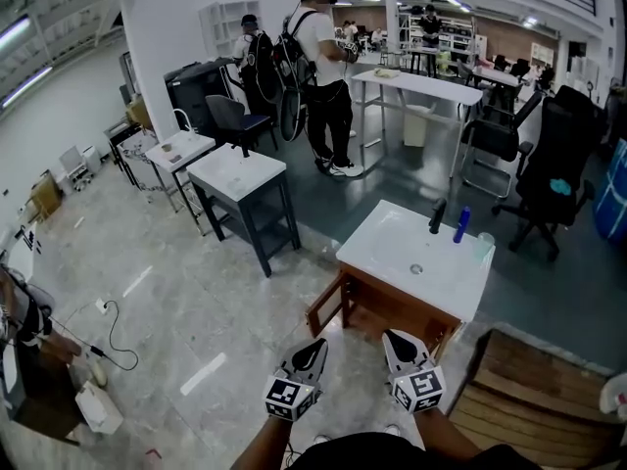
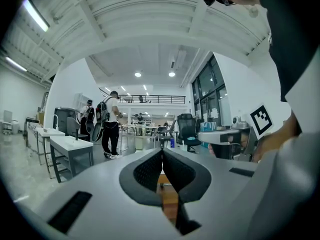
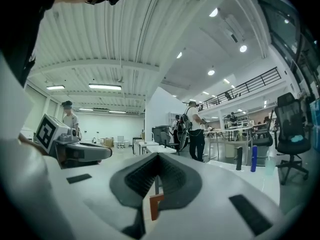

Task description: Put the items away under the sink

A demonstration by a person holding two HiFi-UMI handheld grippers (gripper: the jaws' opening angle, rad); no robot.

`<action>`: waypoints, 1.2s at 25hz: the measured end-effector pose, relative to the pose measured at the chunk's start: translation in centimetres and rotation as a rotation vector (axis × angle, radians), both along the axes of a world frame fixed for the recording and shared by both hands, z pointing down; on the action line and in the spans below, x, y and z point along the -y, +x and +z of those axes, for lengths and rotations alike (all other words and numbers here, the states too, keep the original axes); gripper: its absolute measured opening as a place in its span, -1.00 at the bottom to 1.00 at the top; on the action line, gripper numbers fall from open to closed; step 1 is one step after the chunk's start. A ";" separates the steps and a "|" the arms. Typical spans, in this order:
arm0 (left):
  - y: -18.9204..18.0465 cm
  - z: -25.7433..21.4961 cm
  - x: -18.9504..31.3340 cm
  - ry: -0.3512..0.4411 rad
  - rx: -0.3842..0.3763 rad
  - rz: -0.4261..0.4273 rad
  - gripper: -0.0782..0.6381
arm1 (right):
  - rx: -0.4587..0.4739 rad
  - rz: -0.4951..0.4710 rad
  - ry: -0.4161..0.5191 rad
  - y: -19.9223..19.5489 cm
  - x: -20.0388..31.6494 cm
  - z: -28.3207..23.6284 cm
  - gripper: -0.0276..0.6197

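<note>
With your left hand-held gripper [image 1: 315, 349] and right hand-held gripper [image 1: 394, 341] both closed on nothing, you risk toppling the blue bottle [image 1: 461, 224] ahead of them on the counter [image 1: 392, 241] unless you open first.

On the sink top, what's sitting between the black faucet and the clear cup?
A blue bottle stands upright between the black faucet and the clear cup. The head view shows this.

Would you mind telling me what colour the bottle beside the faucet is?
Blue; the bottle shows best in the head view.
</note>
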State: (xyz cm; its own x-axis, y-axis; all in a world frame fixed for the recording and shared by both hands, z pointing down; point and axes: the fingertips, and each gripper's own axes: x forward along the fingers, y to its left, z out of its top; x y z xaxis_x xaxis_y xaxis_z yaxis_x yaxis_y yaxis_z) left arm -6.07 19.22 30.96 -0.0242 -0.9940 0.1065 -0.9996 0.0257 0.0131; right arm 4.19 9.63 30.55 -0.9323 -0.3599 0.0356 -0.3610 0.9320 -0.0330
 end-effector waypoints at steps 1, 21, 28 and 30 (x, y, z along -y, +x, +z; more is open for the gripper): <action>-0.3 0.1 -0.3 -0.006 0.002 0.004 -0.72 | -0.003 0.003 -0.003 -0.3 -0.3 0.0 -0.86; -4.6 1.9 -2.3 -0.025 -0.022 0.102 -0.72 | -0.020 0.102 -0.070 -3.7 -2.7 1.7 -0.86; -5.1 2.8 2.5 -0.046 -0.036 0.142 -0.72 | -0.030 0.120 -0.073 -4.3 1.5 2.1 -0.86; -5.0 2.7 4.5 -0.051 -0.027 0.164 -0.72 | -0.027 0.135 -0.079 -4.2 3.3 2.2 -0.86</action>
State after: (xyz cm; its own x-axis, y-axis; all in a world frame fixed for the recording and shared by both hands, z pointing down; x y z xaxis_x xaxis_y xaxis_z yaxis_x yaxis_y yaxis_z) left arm -11.11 14.73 33.64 0.1416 -0.9776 0.1554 -0.9897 -0.1365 0.0431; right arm -0.01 6.30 32.75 -0.8739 -0.4771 0.0929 -0.4847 0.8697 -0.0929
